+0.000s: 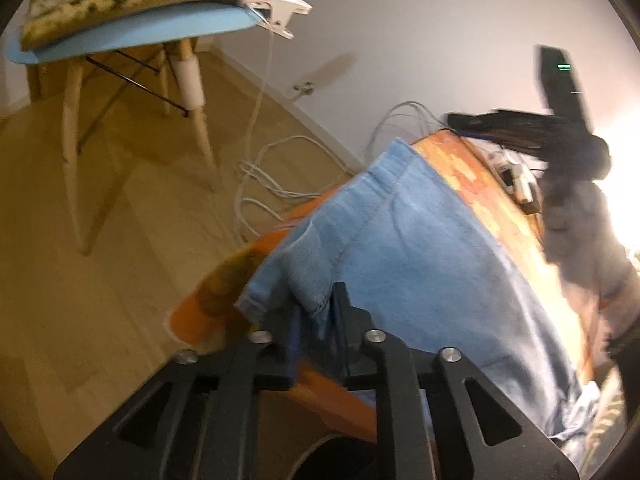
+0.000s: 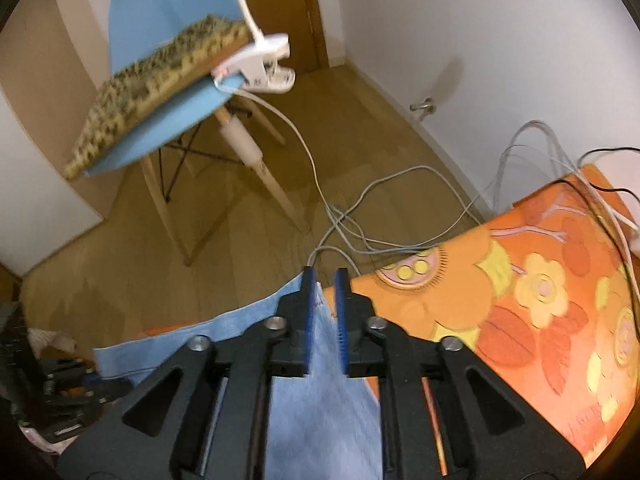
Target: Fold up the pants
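Both grippers, left (image 1: 316,320) and right (image 2: 324,312), slightly parted around the pants (image 1: 400,248), not pinching. Hem could slip off the surface (image 2: 520,300) edge.

The pants (image 1: 404,248) lie on the bench (image 2: 520,288), with one edge hanging over the bench's side above the floor (image 2: 260,216). The left tongs (image 1: 316,304) are at a corner of the pants near that side, and the right tongs (image 2: 325,280) are at another edge, with cloth between the two fingers. Behind the bench stands a chair (image 2: 168,92) with a cushion (image 2: 156,92) on its seat and a clip (image 2: 260,64) on the seat's edge, and cables (image 2: 380,216) lie on the floor between chair and bench.
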`<state>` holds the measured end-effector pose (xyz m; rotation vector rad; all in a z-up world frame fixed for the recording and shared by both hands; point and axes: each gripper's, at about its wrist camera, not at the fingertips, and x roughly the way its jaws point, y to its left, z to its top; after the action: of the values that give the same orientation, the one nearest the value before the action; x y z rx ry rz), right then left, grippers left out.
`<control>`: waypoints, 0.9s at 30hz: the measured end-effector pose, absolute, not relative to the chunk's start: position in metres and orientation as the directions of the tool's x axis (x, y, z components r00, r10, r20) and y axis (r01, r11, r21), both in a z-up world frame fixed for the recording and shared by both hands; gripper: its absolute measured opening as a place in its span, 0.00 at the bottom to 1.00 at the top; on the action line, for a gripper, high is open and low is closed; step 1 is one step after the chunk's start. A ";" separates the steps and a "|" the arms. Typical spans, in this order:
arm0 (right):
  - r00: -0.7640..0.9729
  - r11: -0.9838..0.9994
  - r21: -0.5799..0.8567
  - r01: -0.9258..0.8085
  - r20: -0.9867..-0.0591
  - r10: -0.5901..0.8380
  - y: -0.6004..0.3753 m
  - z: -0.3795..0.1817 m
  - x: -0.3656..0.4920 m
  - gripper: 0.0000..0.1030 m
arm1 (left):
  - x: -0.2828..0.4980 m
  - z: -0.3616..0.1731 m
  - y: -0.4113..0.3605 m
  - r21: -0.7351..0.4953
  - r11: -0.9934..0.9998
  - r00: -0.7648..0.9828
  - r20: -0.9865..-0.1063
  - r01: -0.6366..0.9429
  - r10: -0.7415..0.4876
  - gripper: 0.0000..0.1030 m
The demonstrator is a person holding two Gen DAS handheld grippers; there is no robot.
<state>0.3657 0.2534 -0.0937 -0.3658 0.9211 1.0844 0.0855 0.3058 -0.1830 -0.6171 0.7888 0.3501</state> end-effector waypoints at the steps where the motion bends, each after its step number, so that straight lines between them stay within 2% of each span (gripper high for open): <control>1: 0.180 0.469 0.156 -0.869 -0.783 0.595 0.245 -0.084 0.363 0.30 | 0.083 -0.182 0.307 -0.365 0.777 0.657 -0.749 -0.512 0.081 0.18; 2: 0.200 0.479 0.144 -0.866 -0.778 0.596 0.238 -0.076 0.360 0.37 | 0.080 -0.181 0.308 -0.360 0.775 0.660 -0.746 -0.519 0.096 0.20; 3: 0.223 0.494 0.137 -0.858 -0.769 0.600 0.226 -0.064 0.356 0.38 | 0.076 -0.180 0.309 -0.365 0.771 0.659 -0.746 -0.523 0.094 0.21; 6: 0.242 0.518 0.153 -0.842 -0.751 0.614 0.201 -0.039 0.348 0.39 | 0.068 -0.171 0.312 -0.364 0.771 0.659 -0.746 -0.522 0.095 0.21; 11: 0.317 0.582 0.142 -0.800 -0.724 0.613 0.144 0.005 0.328 0.48 | 0.060 -0.140 0.312 -0.358 0.804 0.693 -0.715 -0.475 0.091 0.20; 16: 0.385 0.643 0.150 -0.751 -0.693 0.610 0.081 0.042 0.304 0.51 | 0.061 -0.101 0.301 -0.355 0.851 0.737 -0.673 -0.386 0.054 0.21; 20: 0.462 0.694 0.126 -0.709 -0.661 0.592 0.021 0.070 0.277 0.59 | 0.065 -0.073 0.285 -0.356 0.887 0.768 -0.640 -0.295 -0.001 0.21; 27: 0.588 0.820 0.108 -0.562 -0.645 0.488 -0.106 0.095 0.218 0.61 | 0.092 -0.035 0.229 -0.346 0.935 0.773 -0.613 -0.078 -0.162 0.30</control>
<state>0.2184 -0.1059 0.0947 -0.1112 0.7160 0.6125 0.0920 0.2287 -0.0352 -0.3667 0.6895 -0.0464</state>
